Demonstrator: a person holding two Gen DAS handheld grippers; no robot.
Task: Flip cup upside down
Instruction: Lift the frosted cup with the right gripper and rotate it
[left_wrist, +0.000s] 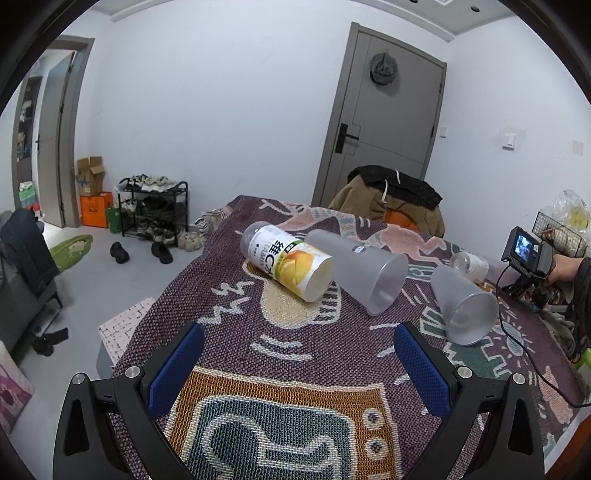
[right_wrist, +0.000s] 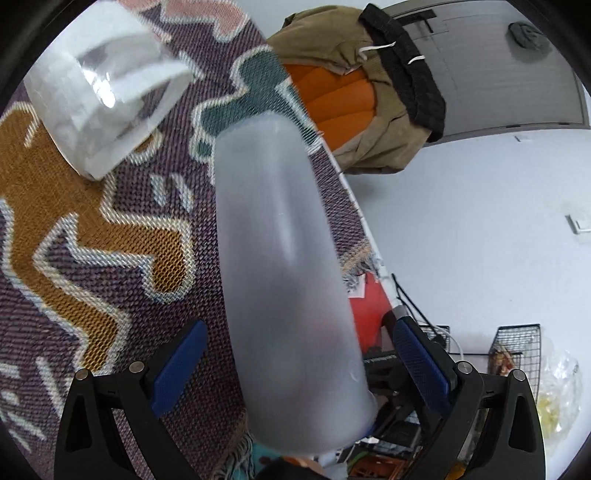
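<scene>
Two frosted grey plastic cups lie on their sides on the patterned cloth. In the left wrist view one cup (left_wrist: 360, 271) lies mid-table and the other cup (left_wrist: 463, 304) lies to its right, mouths toward me. My left gripper (left_wrist: 299, 343) is open and empty, low over the cloth in front of them. In the right wrist view a frosted cup (right_wrist: 284, 266) lies lengthwise between the open blue pads of my right gripper (right_wrist: 297, 350), its mouth toward the camera; the pads stand apart from its sides. The right gripper device (left_wrist: 526, 254) shows at the table's right edge.
A can-shaped drink container with an orange label (left_wrist: 288, 266) lies on its side left of the cups. A clear bottle with white label (left_wrist: 469, 264) (right_wrist: 99, 96) lies behind them. A chair with jackets (left_wrist: 391, 199) stands at the far edge. Wire baskets (left_wrist: 561, 232) stand right.
</scene>
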